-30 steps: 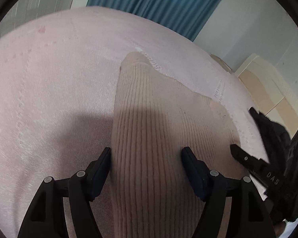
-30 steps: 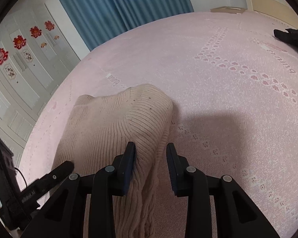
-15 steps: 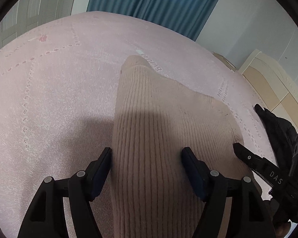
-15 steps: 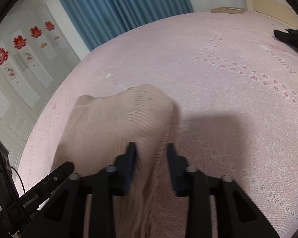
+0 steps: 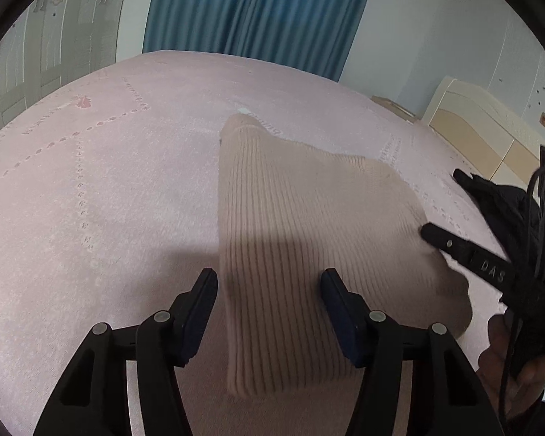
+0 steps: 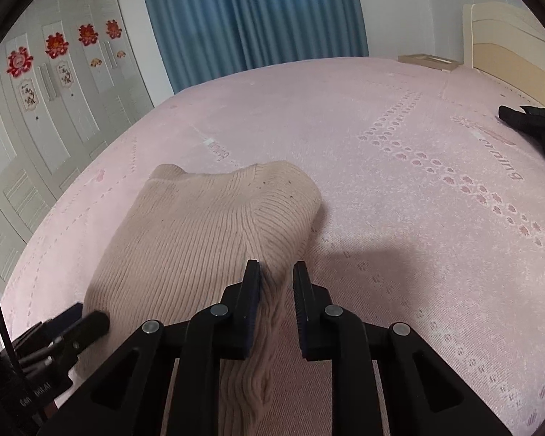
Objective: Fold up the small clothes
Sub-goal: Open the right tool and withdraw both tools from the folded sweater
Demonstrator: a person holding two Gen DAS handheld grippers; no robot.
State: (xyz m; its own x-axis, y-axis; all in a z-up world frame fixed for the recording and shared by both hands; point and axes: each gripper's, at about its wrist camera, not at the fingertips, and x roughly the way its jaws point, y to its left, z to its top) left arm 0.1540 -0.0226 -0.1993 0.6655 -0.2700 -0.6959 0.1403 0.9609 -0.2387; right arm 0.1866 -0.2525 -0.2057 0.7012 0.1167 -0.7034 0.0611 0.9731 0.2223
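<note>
Tongs first. Left gripper (image 5: pixel 269 290) stands wide, its fingers (image 5: pixel 200 309) apart on either side of the near end of the sweater (image 5: pixel 309 225) and holding nothing; whether the tips touch the knit cannot be told. Right gripper (image 6: pixel 277 287) is narrow, with a bunched fold of the sweater (image 6: pixel 200 239) hanging between its fingers (image 6: pixel 250 290). A visible gap remains on the right side of that fold, so a firm pinch cannot be confirmed.

Sweater: beige, ribbed, lying on the bedspread (image 5: pixel 91 200), folded into a narrow panel. In the left view its long side runs away from the tongs, and the right gripper's finger (image 5: pixel 465 254) sits at its right edge. In the right view the left gripper (image 6: pixel 83 323) appears at the sweater's near left corner.

Beyond the sweater: pink bedspread (image 6: pixel 418 189) with paw-print rows; a black garment (image 6: pixel 537 127) lies well apart to the right of the sweater, near the bedspread's edge. Behind the sweater hang blue curtains (image 6: pixel 250 14); left of them, white wardrobe doors (image 6: pixel 54 83) with red decorations. A cream headboard (image 6: pixel 508 43) stands to the far right.
</note>
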